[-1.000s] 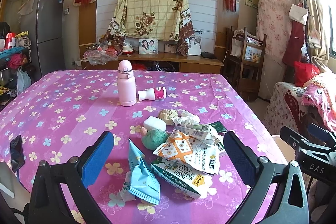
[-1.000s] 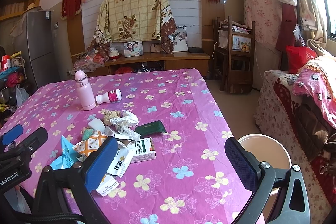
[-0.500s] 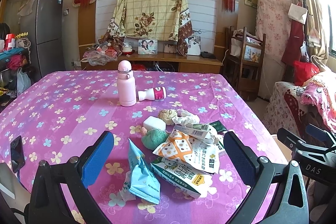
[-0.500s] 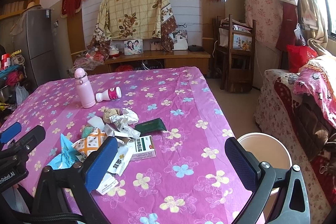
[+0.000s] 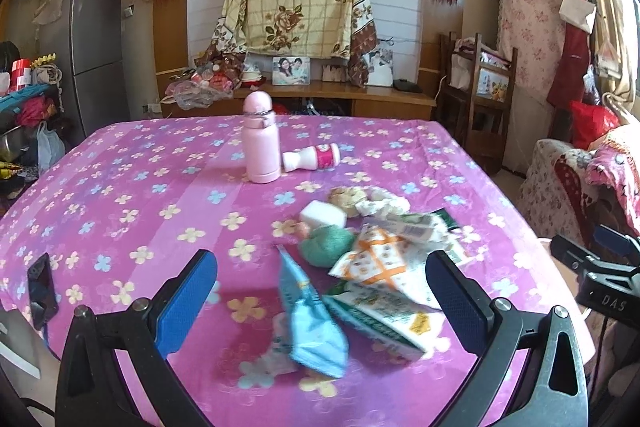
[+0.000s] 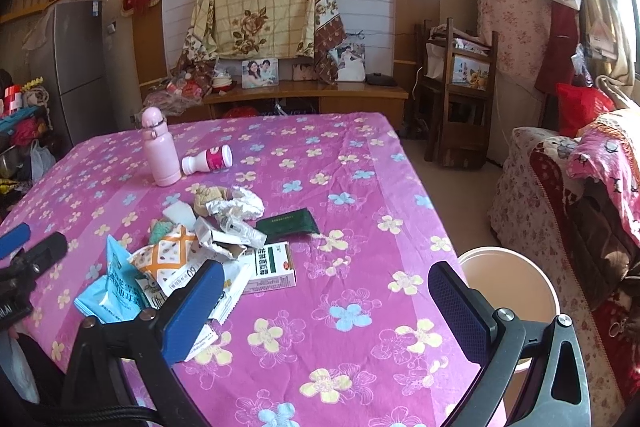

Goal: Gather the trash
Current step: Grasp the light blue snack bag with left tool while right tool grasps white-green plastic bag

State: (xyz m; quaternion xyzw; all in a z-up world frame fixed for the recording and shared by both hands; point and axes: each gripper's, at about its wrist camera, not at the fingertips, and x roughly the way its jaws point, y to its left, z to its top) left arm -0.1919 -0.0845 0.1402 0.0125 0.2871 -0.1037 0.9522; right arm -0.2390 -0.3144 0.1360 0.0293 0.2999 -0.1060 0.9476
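Left wrist: trash pile (image 5: 360, 267) between spread, empty left fingers (image 5: 188, 299); right fingers (image 6: 456, 311) spread too.

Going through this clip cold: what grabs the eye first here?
The heap of trash, wrappers, cartons and crumpled paper, sits on the near half of the bright pink flowered tablecloth. Behind it an upright pink bottle stands beside a small toppled one. A pale bucket waits on the floor past the table's right edge, with both open tongs empty.
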